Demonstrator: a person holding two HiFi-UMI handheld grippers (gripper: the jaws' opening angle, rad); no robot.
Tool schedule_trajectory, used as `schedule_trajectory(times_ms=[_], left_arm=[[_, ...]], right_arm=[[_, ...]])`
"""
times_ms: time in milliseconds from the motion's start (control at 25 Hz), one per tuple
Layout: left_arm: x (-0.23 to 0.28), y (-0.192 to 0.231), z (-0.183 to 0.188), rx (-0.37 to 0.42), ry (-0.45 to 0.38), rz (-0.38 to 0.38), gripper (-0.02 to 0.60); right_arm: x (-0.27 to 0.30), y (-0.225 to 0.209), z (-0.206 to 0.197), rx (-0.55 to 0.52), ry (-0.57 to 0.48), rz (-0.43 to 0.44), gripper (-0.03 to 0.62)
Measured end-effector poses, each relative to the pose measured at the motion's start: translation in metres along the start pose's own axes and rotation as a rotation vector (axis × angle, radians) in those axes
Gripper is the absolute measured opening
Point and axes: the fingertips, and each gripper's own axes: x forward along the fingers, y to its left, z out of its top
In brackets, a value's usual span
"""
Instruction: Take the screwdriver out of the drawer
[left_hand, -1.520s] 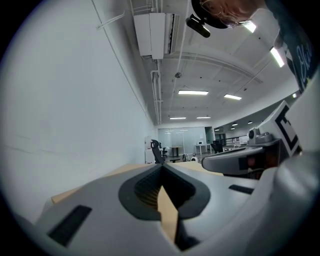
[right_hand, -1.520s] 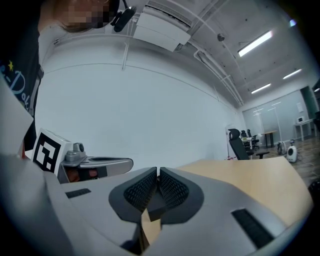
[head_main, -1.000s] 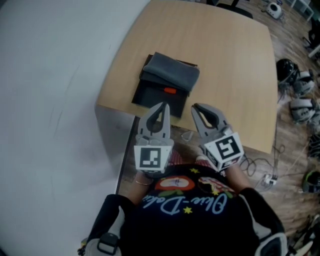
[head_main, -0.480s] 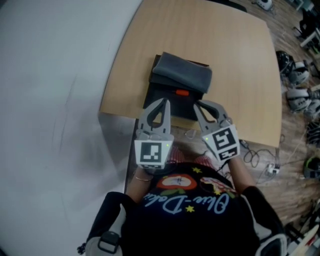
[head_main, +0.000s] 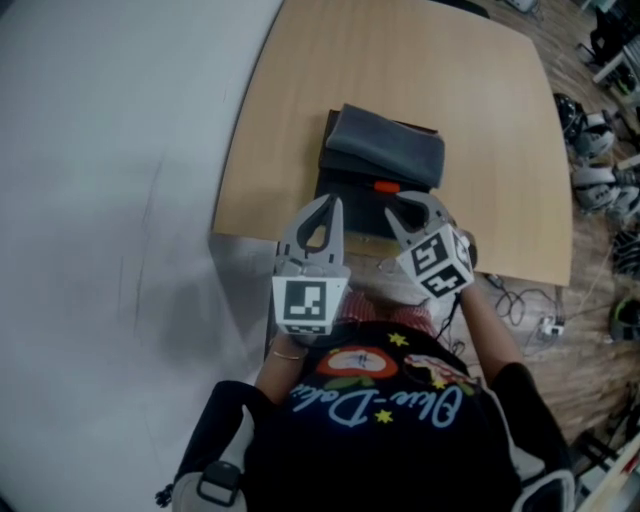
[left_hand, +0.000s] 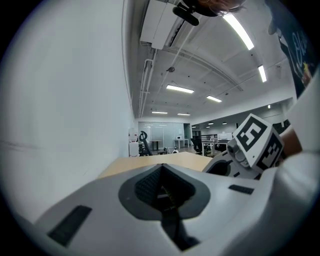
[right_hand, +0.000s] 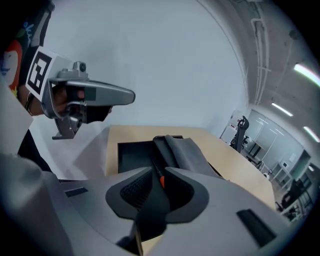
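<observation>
On the wooden table (head_main: 400, 70) lies a black open drawer (head_main: 345, 195) with a grey fabric organiser (head_main: 385, 150) on its far part. An orange screwdriver handle (head_main: 386, 186) shows at the organiser's near edge. My left gripper (head_main: 329, 203) hovers over the drawer's near left corner, tips together, empty. My right gripper (head_main: 415, 202) points down just short of the handle. Its jaws have just been opening, with nothing between them. In the right gripper view the handle (right_hand: 161, 181) shows through the narrow gap of the gripper (right_hand: 159, 172), beyond the tips.
The table's near edge runs just below both grippers. A pale wall (head_main: 110, 200) fills the left. Helmets and gear (head_main: 590, 130) and loose cables (head_main: 520, 300) lie on the wood floor at the right. An open office stretches beyond the table.
Both grippers have come forward from the table's near edge to the drawer. The right one has tipped down and rolled, and its tips have parted slightly.
</observation>
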Motion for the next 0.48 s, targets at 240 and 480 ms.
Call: schedule_trajectory(times_ms=[240, 480], left_arm=[[-0.004, 0.023, -0.003, -0.026, -0.014, -0.001, 0.000], [-0.006, 0.042, -0.007, -0.049, -0.023, 0.002, 0.000]], right_arm=[[0.036, 0.006, -0.017, -0.107, 0.172, 0.019, 0.094], [0.061, 0.004, -0.034, -0.160, 0.293, -0.007, 0.118]])
